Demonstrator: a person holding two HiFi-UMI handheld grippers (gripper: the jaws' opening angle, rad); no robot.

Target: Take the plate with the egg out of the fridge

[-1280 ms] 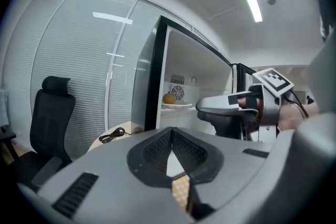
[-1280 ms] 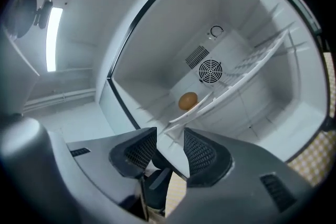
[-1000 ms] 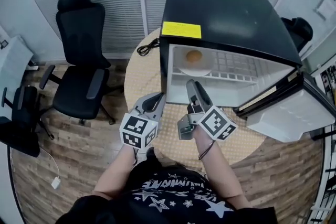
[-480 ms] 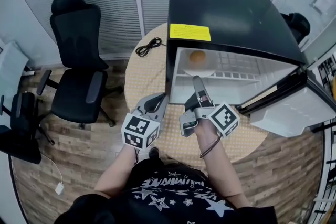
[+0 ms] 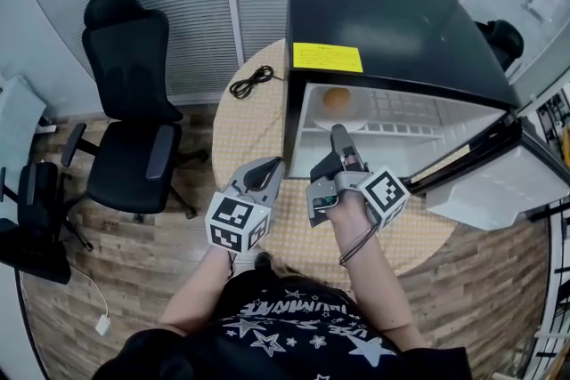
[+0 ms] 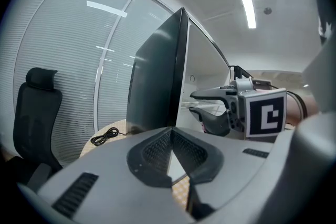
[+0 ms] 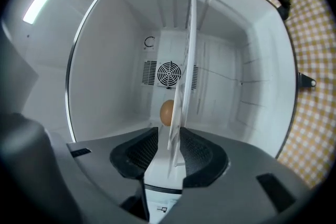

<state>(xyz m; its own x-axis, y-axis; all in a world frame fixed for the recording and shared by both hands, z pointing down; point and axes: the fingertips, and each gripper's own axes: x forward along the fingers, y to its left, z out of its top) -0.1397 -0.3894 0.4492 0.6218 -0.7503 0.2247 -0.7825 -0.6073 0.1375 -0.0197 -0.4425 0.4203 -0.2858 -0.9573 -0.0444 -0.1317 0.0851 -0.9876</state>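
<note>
We're closing the right claw round the plate rim at the fridge shelf's left end, pads not yet pressing; egg sitting on it; we're aiming for level, slow pull-out; left claw closed, empty, over the table's front edge.

The fridge is glossy black outside and plain white inside, with a bright yellow label on it. The egg is tan-brown and the plate is white. The table has a beige and yellow check pattern. The cable and office chair are black, the floor is brown wood planks, and the person's shirt is black with white stars.
</note>
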